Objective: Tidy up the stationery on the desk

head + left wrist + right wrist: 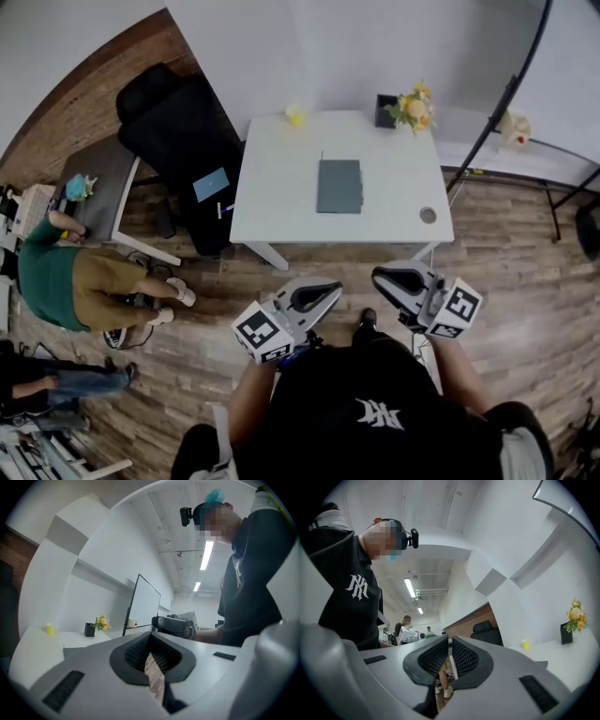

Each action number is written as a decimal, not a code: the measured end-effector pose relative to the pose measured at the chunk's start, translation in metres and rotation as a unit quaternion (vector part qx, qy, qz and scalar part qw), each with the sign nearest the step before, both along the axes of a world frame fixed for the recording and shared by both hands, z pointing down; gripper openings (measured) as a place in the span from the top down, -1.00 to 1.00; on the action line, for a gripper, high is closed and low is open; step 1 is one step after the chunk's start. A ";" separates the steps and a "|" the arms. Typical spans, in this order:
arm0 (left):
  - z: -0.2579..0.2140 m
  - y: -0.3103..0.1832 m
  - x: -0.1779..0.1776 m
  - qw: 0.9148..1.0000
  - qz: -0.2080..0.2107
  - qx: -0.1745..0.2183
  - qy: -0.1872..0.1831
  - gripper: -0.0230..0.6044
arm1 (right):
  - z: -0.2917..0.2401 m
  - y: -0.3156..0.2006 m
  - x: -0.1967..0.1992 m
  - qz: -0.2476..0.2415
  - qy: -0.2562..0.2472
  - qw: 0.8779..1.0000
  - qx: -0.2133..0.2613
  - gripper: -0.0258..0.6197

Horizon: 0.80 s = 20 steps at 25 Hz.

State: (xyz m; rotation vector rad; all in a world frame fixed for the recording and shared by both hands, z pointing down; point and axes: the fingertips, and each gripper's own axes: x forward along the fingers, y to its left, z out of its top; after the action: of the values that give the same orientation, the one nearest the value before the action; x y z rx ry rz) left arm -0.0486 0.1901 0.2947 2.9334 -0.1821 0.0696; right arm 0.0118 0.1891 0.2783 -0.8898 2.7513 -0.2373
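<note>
Between the jaws of the left gripper [151,654] nothing is held: they are closed together, with only a sliver of wooden floor [525,281] showing past the pads. The right gripper [450,660] is all but closed too, leaving a thin slit with floor behind it and nothing in it. Both are carried low and roughly level in front of the person, off the near edge of the counter [281,202]. That reads as an idle carrying pose, not a reach. Out on the counter, well apart from both pairs of jaws, a dark grey notebook [339,186] lies flat near the middle, square to the edges. A small yellow item [295,115], too small to identify, sits at the far edge, and a black pot of flowers [405,109] stands in the far right corner. Such a sparse, squared-up top would suit a desk already tidied, or one where the notebook is the piece left to put away.
</note>
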 end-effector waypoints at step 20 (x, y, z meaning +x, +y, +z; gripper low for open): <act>0.027 0.098 -0.055 0.996 0.057 -0.066 0.018 0.92 | 0.022 0.096 -0.013 0.118 0.052 0.989 -0.066 0.77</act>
State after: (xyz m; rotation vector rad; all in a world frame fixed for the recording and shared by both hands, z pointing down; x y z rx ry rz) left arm -0.1039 0.2882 0.3217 2.8088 -0.0032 0.0436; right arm -0.0010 0.2855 0.3007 -1.2866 2.7154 -0.3395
